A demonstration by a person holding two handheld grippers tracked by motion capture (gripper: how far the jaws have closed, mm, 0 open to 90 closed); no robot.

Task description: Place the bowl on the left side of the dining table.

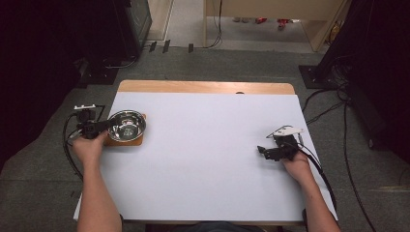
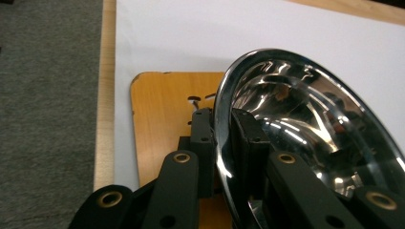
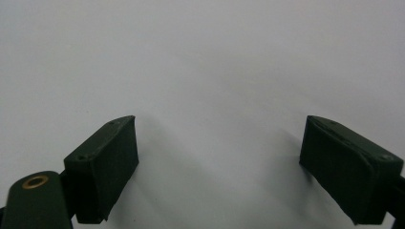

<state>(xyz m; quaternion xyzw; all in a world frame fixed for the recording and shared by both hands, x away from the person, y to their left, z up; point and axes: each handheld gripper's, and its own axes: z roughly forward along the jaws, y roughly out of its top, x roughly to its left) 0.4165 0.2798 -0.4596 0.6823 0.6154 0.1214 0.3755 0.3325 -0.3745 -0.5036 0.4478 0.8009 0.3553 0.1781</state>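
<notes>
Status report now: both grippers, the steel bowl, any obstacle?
Left gripper shut on steel bowl rim, one jaw inside, one outside. Bowl over wooden board. Right gripper open, nothing between the jaws, above white sheet. No obstacle nearby.

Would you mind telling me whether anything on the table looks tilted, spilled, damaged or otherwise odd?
Nothing looks spilled or damaged. The one oddity is the steel bowl: the left claw pinches its rim, one pad inside and one outside. It seems tipped over the wooden board rather than sitting flat. The right claw hangs open over bare white table cover.
</notes>
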